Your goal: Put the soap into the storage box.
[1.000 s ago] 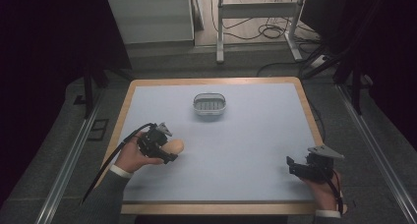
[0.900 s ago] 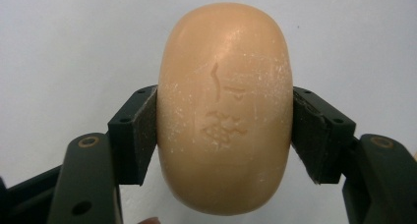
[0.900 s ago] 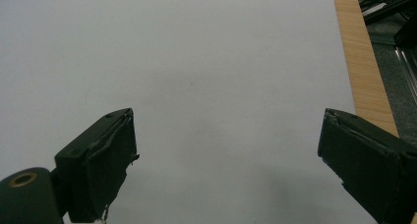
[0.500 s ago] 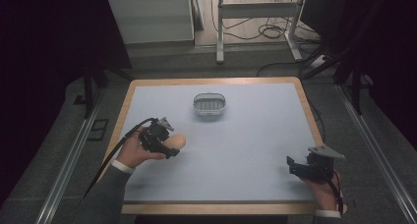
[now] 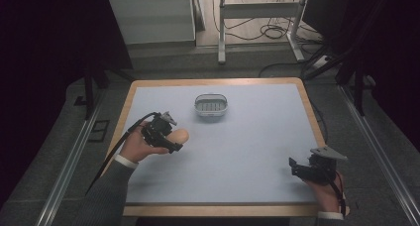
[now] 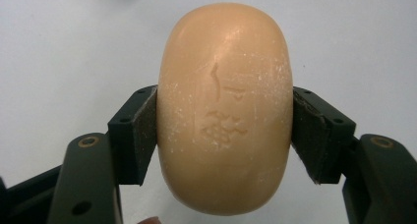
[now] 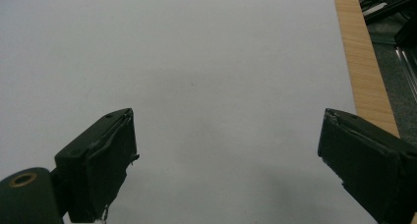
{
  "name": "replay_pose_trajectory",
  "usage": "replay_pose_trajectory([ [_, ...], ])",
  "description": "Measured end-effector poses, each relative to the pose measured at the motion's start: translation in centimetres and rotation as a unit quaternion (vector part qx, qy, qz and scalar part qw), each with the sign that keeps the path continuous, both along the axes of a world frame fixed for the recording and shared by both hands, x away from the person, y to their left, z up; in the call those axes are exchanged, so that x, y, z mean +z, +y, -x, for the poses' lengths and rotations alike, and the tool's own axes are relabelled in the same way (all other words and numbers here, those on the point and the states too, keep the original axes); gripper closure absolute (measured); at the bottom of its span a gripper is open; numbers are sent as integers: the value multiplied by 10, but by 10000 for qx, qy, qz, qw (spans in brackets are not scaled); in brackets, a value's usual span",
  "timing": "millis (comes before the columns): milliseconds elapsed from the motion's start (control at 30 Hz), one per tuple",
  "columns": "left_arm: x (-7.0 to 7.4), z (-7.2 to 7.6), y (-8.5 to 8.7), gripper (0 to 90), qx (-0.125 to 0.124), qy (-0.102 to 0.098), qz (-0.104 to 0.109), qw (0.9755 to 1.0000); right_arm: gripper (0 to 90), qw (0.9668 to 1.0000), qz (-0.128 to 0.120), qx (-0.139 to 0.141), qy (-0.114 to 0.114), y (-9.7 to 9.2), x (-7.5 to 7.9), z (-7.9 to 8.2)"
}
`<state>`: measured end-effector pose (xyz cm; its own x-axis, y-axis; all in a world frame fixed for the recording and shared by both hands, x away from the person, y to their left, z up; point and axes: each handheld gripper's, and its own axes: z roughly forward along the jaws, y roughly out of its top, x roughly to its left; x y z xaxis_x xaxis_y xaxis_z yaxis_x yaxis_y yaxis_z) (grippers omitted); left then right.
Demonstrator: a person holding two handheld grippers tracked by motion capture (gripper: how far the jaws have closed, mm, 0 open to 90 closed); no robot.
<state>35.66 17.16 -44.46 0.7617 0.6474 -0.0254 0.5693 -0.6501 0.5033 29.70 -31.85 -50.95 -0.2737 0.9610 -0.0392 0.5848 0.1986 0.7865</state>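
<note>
The left gripper [image 5: 171,139] sits in a hand over the left part of the bench [image 5: 247,151], its jaws clamped on a soap bar [image 6: 223,106]. The right gripper [image 5: 297,167], near the front right corner, holds its jaws wide apart.

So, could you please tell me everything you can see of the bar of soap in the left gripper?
The bar of soap is a smooth, peach-coloured oval with rounded ends, dusted with fine white specks, and faint marks are pressed into its upper face. It looks solid and waxy. The left gripper is shut on it, a dark finger pressing on each long side near the middle. In the high view it sits at the table's left side, nearer than the small basket.
</note>
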Motion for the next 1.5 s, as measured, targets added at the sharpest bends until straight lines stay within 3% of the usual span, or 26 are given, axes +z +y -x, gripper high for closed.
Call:
replay_pose_trajectory([
  [500,-2,-11,0,329,58,37,23,10000,80,10000,29,-39,-39,-1,0,1],
  [1500,7,-28,-5,329,50,19,60,10000,80,10000,-3,36,-19,0,1,0],
])
